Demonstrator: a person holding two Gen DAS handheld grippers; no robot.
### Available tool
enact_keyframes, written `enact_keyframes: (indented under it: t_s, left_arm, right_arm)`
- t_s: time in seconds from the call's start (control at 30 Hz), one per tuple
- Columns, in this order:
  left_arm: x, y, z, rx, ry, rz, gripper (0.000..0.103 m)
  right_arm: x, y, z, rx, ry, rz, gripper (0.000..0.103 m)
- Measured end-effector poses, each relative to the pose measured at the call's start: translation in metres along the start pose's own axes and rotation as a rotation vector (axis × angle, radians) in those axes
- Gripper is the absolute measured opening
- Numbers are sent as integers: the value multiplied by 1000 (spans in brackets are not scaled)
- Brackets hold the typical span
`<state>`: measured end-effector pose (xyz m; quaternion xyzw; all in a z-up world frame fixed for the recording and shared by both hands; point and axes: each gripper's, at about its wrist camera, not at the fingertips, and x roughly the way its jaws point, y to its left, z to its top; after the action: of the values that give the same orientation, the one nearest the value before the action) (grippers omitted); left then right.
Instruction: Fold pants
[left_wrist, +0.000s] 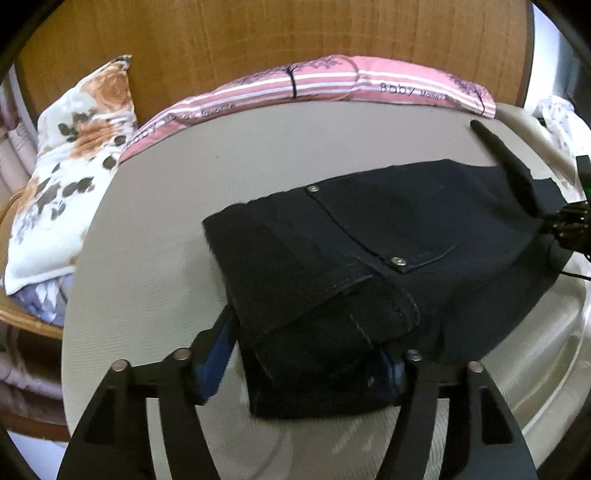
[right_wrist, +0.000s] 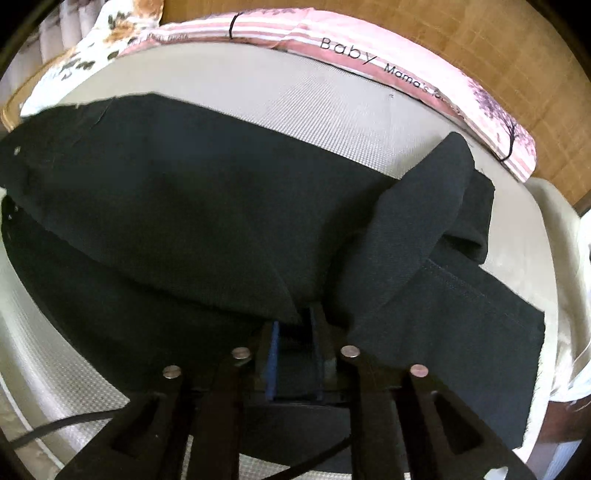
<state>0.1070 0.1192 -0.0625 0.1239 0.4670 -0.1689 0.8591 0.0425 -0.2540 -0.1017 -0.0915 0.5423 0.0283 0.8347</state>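
Dark pants (left_wrist: 369, 236) lie folded on a grey mat (left_wrist: 166, 206), the pocket rivets facing up. My left gripper (left_wrist: 306, 343) is open at the near edge. Its blue pads (left_wrist: 218, 354) stand wide on either side of the pants' near folded corner, and the left pad is clear of the cloth. In the right wrist view the pants (right_wrist: 166, 206) spread across the mat (right_wrist: 314, 110), with a raised twisted flap (right_wrist: 424, 206) on the right. My right gripper (right_wrist: 295, 321) is low over the cloth with its jaws slightly parted. A fold drapes over its tips.
A pink striped pillow (left_wrist: 332, 79) marked "Baby" lies along the mat's far edge against a wooden headboard (left_wrist: 258, 33). A floral pillow (left_wrist: 74, 147) sits far left over a wicker chair (left_wrist: 22, 317). Pale bedding (right_wrist: 569, 258) bunches at the right.
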Motion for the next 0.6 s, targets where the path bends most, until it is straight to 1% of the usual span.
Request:
enact_keyframes:
  t_s: [0.07,0.1,0.17,0.23,0.27,0.33,0.4,0.43,0.47,0.5,0.6]
  left_arm:
    - [-5,1,-5,-23,36,-4,69]
    - [-9,0,-10,-38,70,0,70]
    - [-16,0,-19,-76,95,-21,72]
    - [-20,3,-30,-138,132,-21,74]
    - [-23,9,-36,-207,150,-45,74]
    - [-29,18,-45,-357,147,-131,73]
    - [-32,25,-55,-521,142,-246,74]
    - [-32,27,-61,-599,127,-301,74]
    - [-30,27,-65,-663,114,-339,74]
    - [-26,27,-69,-722,109,-368,74]
    - [-14,26,-74,-823,112,-416,73]
  right_arm:
    - [-5,-3,-1,28,-14,18,27]
    - [-8,-3,-2,40,-22,28,29]
    - [-14,-3,-4,58,-30,37,43]
    - [-19,-2,-7,56,-46,38,46]
    - [-20,-1,-8,55,-49,34,46]
    - [-22,-3,-12,70,-52,43,47]
    - [-25,-6,-14,91,-64,53,47]
    - [-28,-8,-15,101,-71,58,49]
    - [-32,-9,-16,110,-81,65,50]
    - [-34,-11,-16,117,-88,71,51]
    - [-41,-18,-19,158,-104,101,51]
